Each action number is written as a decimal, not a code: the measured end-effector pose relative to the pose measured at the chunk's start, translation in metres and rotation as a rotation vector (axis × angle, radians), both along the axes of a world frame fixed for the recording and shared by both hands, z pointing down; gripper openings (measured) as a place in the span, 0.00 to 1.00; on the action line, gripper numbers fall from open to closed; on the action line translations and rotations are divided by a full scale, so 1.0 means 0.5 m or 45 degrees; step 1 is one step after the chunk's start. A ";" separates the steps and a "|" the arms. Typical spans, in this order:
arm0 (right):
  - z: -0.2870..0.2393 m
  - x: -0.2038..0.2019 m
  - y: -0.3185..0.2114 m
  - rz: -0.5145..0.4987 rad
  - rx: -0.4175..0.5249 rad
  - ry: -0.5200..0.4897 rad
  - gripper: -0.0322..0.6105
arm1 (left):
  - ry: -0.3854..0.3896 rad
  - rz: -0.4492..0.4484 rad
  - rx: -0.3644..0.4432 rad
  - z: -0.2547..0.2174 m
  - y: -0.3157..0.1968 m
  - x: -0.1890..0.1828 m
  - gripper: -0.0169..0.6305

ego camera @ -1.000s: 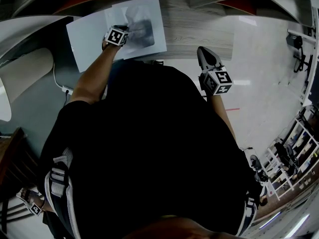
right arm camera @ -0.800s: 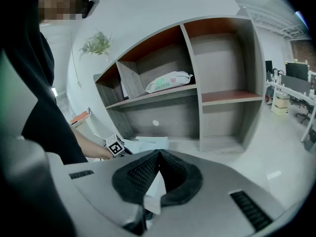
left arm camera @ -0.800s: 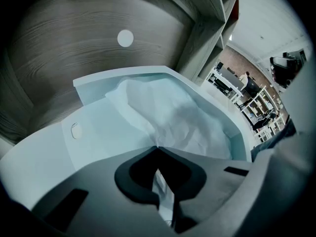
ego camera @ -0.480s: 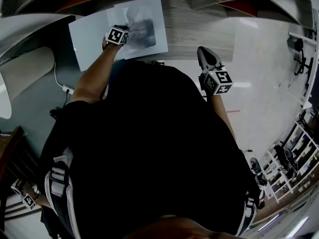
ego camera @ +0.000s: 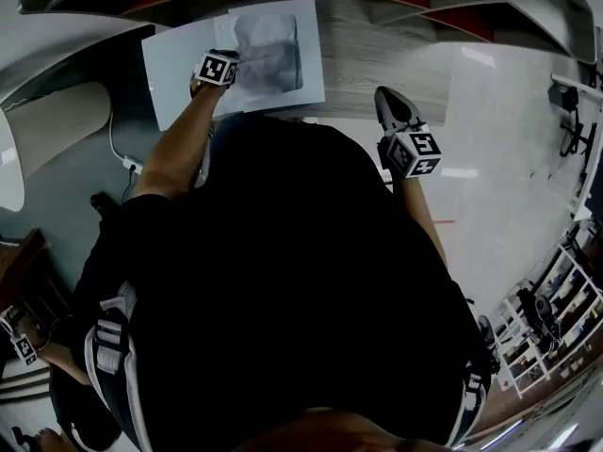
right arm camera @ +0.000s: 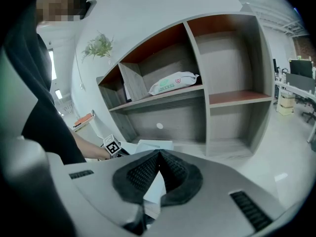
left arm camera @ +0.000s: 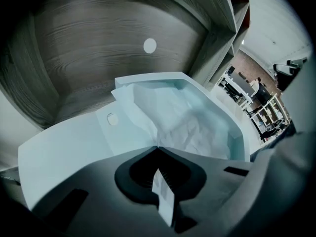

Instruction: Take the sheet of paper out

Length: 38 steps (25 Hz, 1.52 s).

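Clear plastic makes up the folder that lies flat on the wood-grain bottom board of a shelf unit. Its flap is thrown open to the left, with a small snap button showing on it. The sheet of paper is inside the folder for most of its spread. It is white and creased, with folds running toward its near edge, and that edge rises at the folder's mouth. The left tool points steeply down at that spot with its jaws closed together, pinching the near edge of the sheet. The person's bare forearm reaches out to it from a black sleeve. The right tool is off to the right, well apart from the folder, in front of the shelf unit. Its jaws are closed tip to tip with nothing gripped between them. On a higher shelf sits a soft white packet. A round white dot marks the back panel above the folder. To the right of the unit the floor is pale and glossy.
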State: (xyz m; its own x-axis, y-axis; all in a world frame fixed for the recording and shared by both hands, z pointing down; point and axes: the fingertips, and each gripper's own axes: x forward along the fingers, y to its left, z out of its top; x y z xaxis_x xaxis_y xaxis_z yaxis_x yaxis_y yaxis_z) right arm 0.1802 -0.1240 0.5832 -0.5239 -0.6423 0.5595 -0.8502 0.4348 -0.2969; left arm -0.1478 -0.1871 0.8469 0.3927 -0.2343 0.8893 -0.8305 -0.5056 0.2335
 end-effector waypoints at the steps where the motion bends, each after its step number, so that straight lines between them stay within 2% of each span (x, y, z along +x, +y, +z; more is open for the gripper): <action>1: 0.000 -0.004 -0.002 -0.005 0.001 -0.005 0.07 | -0.004 -0.011 0.000 -0.002 0.003 -0.009 0.06; 26: 0.006 -0.071 -0.031 -0.168 0.045 -0.069 0.07 | -0.089 -0.266 0.045 -0.065 0.096 -0.181 0.06; 38: -0.004 -0.103 -0.014 -0.239 0.057 -0.088 0.07 | -0.115 -0.403 0.076 -0.101 0.175 -0.254 0.06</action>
State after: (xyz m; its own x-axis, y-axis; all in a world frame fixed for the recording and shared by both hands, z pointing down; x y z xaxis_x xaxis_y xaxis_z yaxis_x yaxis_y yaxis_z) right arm 0.1285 -0.1310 0.5813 -0.6732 -0.5531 0.4909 -0.7310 0.5981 -0.3285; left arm -0.2750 -0.0997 0.7962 0.2125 -0.3845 0.8983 -0.9645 -0.2299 0.1298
